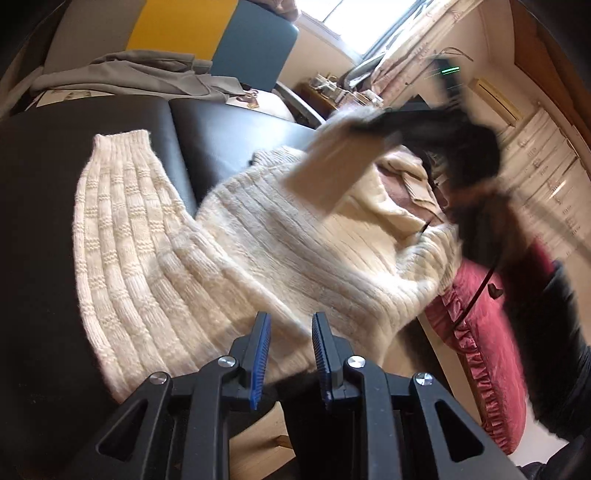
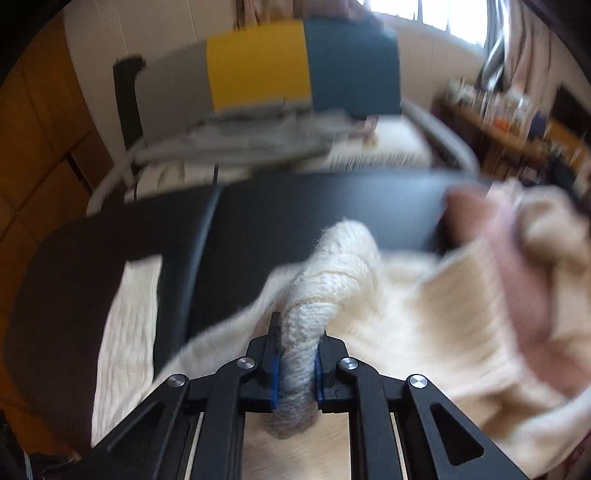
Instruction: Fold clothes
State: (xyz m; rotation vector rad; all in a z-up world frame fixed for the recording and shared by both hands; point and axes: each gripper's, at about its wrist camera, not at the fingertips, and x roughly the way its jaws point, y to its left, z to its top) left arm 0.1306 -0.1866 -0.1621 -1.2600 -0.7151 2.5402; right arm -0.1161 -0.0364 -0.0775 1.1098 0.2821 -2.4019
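Observation:
A cream knitted sweater (image 1: 258, 240) lies spread on a black padded surface (image 1: 44, 221), with one sleeve (image 1: 118, 221) stretched flat to the left. My left gripper (image 1: 290, 325) hovers over the sweater's near edge, open, with nothing between its blue pads (image 1: 258, 354). The other sleeve (image 1: 332, 162) is lifted off the sweater, and my right gripper (image 1: 369, 123), blurred, is shut on its end. In the right wrist view the right gripper (image 2: 297, 332) pinches that bunched sleeve (image 2: 332, 266) above the sweater body (image 2: 424, 314) and the black surface (image 2: 295, 210).
A grey garment (image 1: 129, 74) lies behind the black surface, in front of yellow and teal cushions (image 1: 177, 26). A pile of cream and pink clothes (image 2: 517, 258) sits at the right. A pink ruffled cushion (image 1: 491, 332) and white drawers (image 1: 546, 155) are farther right.

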